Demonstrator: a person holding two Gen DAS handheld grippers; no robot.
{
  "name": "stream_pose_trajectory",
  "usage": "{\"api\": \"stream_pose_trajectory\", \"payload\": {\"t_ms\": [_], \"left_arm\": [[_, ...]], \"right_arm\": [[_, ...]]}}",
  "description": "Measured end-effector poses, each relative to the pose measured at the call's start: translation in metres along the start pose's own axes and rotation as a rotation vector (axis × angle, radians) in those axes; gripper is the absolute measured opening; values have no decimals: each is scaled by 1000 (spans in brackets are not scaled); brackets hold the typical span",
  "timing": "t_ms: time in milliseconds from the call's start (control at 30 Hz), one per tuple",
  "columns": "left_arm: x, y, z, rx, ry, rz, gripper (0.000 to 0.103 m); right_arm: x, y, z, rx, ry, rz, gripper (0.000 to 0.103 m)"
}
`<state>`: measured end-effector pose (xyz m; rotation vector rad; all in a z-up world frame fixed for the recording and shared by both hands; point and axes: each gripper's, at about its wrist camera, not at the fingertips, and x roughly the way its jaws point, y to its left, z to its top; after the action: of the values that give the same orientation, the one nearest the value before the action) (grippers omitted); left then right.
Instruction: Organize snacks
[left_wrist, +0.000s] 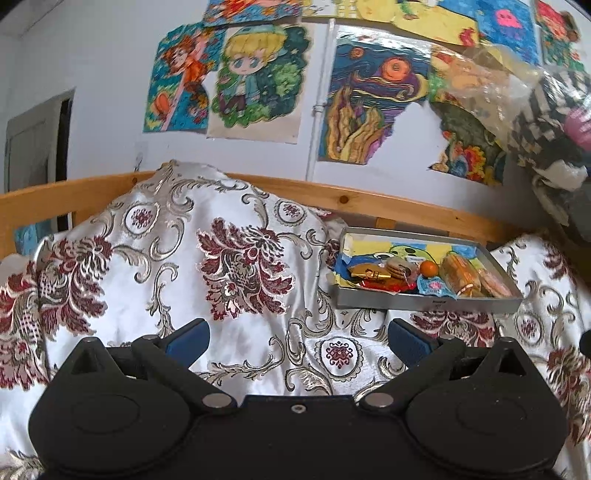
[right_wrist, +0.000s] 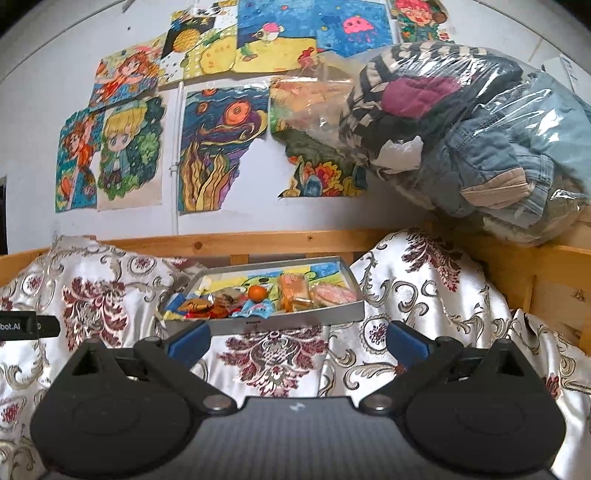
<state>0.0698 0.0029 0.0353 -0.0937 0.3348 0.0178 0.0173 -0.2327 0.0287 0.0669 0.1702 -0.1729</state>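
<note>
A shallow grey metal tray (left_wrist: 424, 303) (right_wrist: 288, 318) rests on the floral silver cloth. In it lie several snacks: a small orange (left_wrist: 429, 268) (right_wrist: 257, 292), a gold-wrapped candy (left_wrist: 369, 272) (right_wrist: 194, 305), a clear pack of orange biscuits (left_wrist: 461, 275) (right_wrist: 291, 297), a pink-and-white pack (right_wrist: 334, 294) and a blue wrapper (left_wrist: 434, 286) (right_wrist: 255, 307). My left gripper (left_wrist: 298, 338) is open, low and to the left of the tray, with nothing between its blue pads. My right gripper (right_wrist: 298, 338) is open too, just in front of the tray's near wall.
A wooden rail (left_wrist: 369, 201) (right_wrist: 258, 242) runs behind the cloth-covered cushions (left_wrist: 184, 258). A large clear bag of clothes (right_wrist: 480, 129) sits on the wooden ledge at the right. Coloured drawings (left_wrist: 258, 81) cover the wall. The other gripper's black edge (right_wrist: 26, 325) shows at the left.
</note>
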Motion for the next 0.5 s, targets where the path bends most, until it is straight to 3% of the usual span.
{"api": "stream_pose_trajectory", "payload": {"t_ms": [233,500], "left_arm": [[4,-4,-15,65,2,-24,102],[5,-5,-27,117,8,-31,102]], "right_arm": [[5,12,-11,-60,33,10,103],[14,12,-17,-44,72,14,103]]}}
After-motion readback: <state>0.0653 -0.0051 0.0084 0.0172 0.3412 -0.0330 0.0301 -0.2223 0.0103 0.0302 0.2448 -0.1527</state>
